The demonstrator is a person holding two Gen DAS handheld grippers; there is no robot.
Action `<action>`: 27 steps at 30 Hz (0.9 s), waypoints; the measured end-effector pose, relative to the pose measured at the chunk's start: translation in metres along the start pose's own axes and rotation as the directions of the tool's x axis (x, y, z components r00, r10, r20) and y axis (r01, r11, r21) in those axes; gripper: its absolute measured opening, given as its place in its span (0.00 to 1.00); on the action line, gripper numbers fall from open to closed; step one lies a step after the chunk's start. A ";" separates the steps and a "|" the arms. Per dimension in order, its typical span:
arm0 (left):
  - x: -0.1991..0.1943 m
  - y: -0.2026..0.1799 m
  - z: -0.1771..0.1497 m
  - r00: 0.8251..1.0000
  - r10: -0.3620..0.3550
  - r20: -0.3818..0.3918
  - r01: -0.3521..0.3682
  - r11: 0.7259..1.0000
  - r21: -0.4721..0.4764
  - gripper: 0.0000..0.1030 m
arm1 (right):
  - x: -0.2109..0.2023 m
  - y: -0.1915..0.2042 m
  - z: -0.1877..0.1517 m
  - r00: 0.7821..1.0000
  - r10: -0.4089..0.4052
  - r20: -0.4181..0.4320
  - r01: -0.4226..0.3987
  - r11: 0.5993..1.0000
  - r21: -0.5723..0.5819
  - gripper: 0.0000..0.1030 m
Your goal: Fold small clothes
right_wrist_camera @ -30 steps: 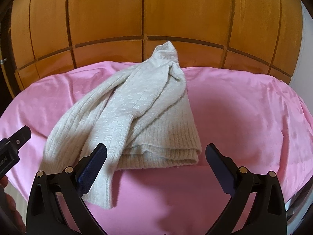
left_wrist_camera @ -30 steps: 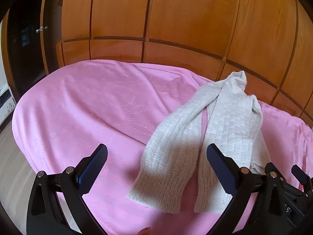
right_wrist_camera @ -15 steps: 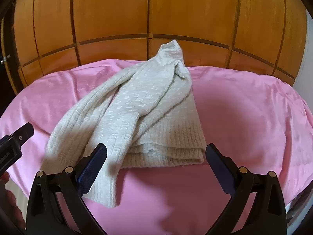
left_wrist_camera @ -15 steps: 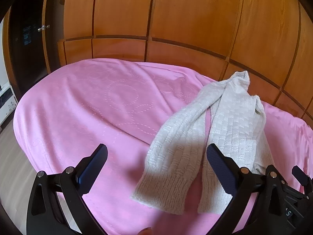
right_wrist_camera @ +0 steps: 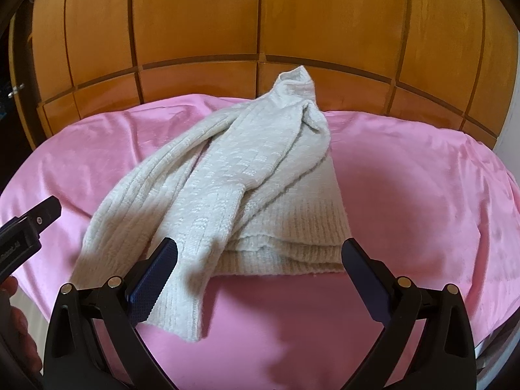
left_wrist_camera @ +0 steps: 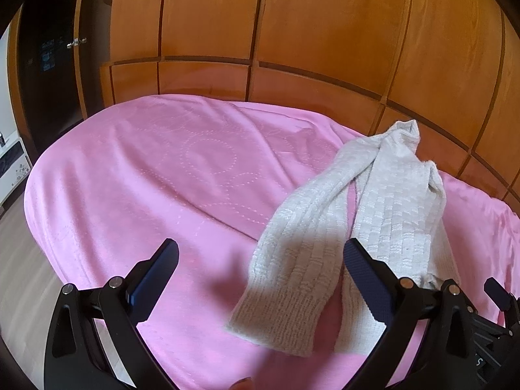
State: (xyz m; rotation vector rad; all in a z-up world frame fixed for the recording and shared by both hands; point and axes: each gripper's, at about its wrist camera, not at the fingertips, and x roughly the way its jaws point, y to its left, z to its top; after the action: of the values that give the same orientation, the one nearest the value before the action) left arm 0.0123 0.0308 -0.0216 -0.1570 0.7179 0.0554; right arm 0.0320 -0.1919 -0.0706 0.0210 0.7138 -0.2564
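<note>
One cream knit sweater [right_wrist_camera: 227, 175] lies on the pink bedspread [right_wrist_camera: 406, 178] of the bed, its body folded, two sleeves trailing toward the near edge. Two tongs hover above it: the left tongs [left_wrist_camera: 260, 279] gape apart and empty, and the right tongs [right_wrist_camera: 258, 273] likewise, holding nothing

Bright daylight, sharp focus; gripper shadows on sweater [right_wrist_camera: 227, 175], lower centre; heavy fisheye bending, dark vignette at corners.
</note>
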 end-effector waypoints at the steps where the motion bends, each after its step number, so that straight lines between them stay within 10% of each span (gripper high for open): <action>1: 0.000 0.000 0.000 1.000 0.002 0.000 -0.002 1.000 -0.002 0.98 | 0.000 0.000 0.000 1.000 0.004 -0.002 -0.004 1.000 0.000 0.97; 12: 0.008 0.002 0.001 0.999 0.042 -0.015 -0.041 0.998 0.042 0.98 | 0.017 0.004 -0.014 0.974 0.201 -0.101 -0.199 0.979 0.031 0.94; 22: 0.016 0.008 -0.002 0.998 0.057 -0.038 -0.055 0.998 0.043 0.98 | 0.046 0.018 -0.030 0.922 0.296 -0.250 -0.294 0.955 0.046 0.58; 27: 0.021 0.010 -0.005 0.997 0.051 -0.054 -0.049 0.998 0.047 0.98 | 0.058 0.030 -0.037 0.889 0.343 -0.304 -0.357 0.934 0.013 0.11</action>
State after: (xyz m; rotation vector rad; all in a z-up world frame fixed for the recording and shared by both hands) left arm 0.0239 0.0401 -0.0402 -0.0967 0.7779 0.0826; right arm 0.0577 -0.1725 -0.1383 0.1497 1.0049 0.1148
